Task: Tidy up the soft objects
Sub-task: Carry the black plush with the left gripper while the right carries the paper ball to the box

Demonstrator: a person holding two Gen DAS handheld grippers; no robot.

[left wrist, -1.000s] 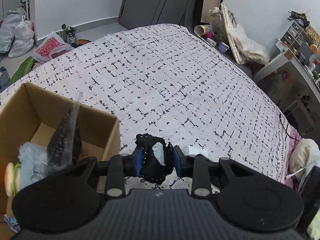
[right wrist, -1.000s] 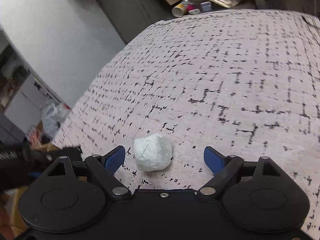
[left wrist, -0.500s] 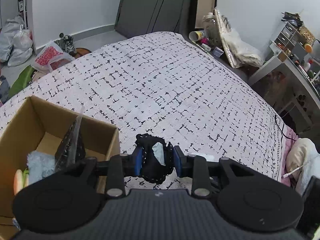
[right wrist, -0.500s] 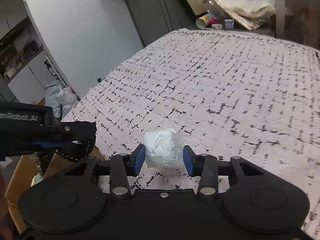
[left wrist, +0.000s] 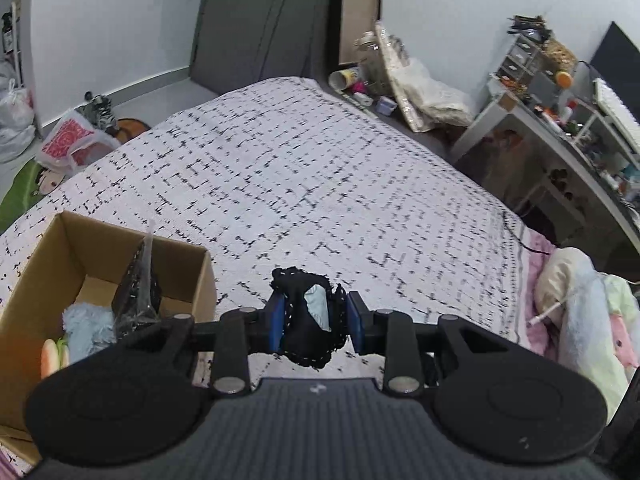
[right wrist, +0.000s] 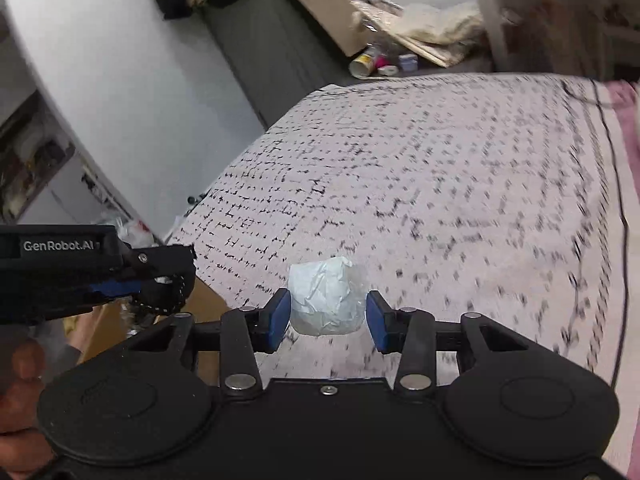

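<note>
My left gripper is shut on a black stitched cloth bundle with a pale patch, held above the bed to the right of a cardboard box. The box holds a blue fluffy item and a dark plastic-wrapped piece. My right gripper is shut on a white crumpled soft ball, lifted above the patterned bedspread. The left gripper with its bundle also shows in the right wrist view, over the box.
The bedspread spreads ahead. Plush toys and pillows lie at the bed's right edge. A cluttered desk stands at the right. Bags lie on the floor at the left.
My right gripper closed on the white ball and lifted it off the bed toward the left. My left gripper rose and pulled back a little with the bundle.
</note>
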